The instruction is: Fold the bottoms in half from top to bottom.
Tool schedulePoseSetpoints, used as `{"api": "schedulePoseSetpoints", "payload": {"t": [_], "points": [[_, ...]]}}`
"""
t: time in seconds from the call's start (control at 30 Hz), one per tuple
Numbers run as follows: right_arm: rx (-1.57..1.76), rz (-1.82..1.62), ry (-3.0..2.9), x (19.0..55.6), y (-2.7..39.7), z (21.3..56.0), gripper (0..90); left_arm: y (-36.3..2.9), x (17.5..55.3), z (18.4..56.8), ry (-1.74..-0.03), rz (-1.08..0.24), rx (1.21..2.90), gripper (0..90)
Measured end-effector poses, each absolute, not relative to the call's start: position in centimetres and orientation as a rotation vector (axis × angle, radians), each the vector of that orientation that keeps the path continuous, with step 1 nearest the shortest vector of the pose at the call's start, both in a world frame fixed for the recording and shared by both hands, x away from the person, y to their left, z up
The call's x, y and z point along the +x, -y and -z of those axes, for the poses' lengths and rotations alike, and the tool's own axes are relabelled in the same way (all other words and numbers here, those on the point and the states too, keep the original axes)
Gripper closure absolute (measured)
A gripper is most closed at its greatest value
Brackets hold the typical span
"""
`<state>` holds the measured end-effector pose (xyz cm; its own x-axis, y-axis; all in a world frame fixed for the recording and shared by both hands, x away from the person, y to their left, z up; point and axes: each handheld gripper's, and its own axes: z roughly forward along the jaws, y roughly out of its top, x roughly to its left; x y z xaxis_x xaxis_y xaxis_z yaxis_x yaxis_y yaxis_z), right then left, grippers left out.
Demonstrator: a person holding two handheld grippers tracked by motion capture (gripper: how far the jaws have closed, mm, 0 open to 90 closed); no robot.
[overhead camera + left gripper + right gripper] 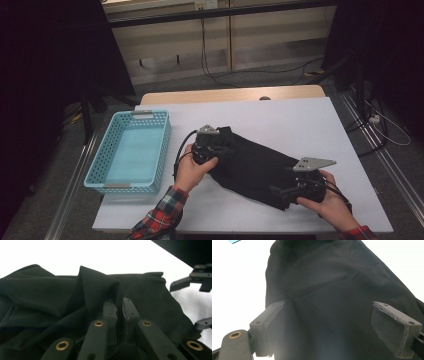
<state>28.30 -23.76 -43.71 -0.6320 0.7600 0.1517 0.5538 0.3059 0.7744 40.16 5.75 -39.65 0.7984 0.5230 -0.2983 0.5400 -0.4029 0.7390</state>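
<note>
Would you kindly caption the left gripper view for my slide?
Left hand-held gripper shut on a fold of black cloth lying on the white table.

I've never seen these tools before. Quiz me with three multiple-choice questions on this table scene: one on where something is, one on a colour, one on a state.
1. Where is the basket?
A. left of the cloth
B. on the cloth
C. at the table's right edge

2. What colour is the cloth?
A. white
B. red
C. black

3. How is the left hand-held gripper?
A. wide open
B. shut on the cloth
C. inside the basket

Answers:
1 A, it stands at the table's left side.
2 C, it is dark against the white table.
3 B, its jaws pinch a raised fold.
</note>
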Motion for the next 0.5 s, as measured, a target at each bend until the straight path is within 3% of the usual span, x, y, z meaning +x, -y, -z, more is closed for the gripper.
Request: {"api": "schedulePoseSetpoints", "payload": {"t": [0.5], "points": [[1.200,-1.230,-2.330,28.3,23.9,43.8,13.8,-4.8,39.0,39.9,-0.716,0.064,2.107,82.9]]}}
